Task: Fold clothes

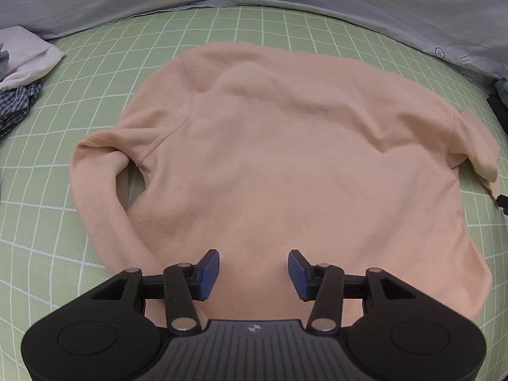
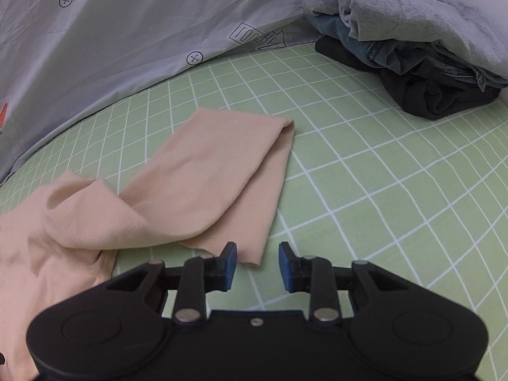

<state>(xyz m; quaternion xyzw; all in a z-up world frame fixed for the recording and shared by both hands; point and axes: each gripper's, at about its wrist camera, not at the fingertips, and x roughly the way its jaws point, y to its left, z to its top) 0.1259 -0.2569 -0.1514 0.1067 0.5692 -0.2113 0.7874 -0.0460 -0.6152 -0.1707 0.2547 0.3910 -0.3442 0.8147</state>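
Jaws on both sides stand apart and hold nothing. Our left gripper (image 1: 253,274) hangs over the bottom hem of the peach sweater (image 1: 279,158), which lies spread flat on the green checked bed sheet (image 1: 95,73). Our right gripper (image 2: 257,266) sits low beside the sweater's right sleeve (image 2: 222,171), with the cuff end just ahead of its blue pads (image 2: 229,265) — near, but we cannot tell if anything touches.

We judge the folding of this sweater as barely begun: the body is laid out, one sleeve curls alongside it on the left, the other stretches out over the sheet, and no fold shows yet. Sleeves and body all remain to be folded.

A stack of folded clothes (image 2: 412,41) sits at the far right of the bed — seemingly finished work — while a loose heap (image 1: 22,76) waits at the left edge.
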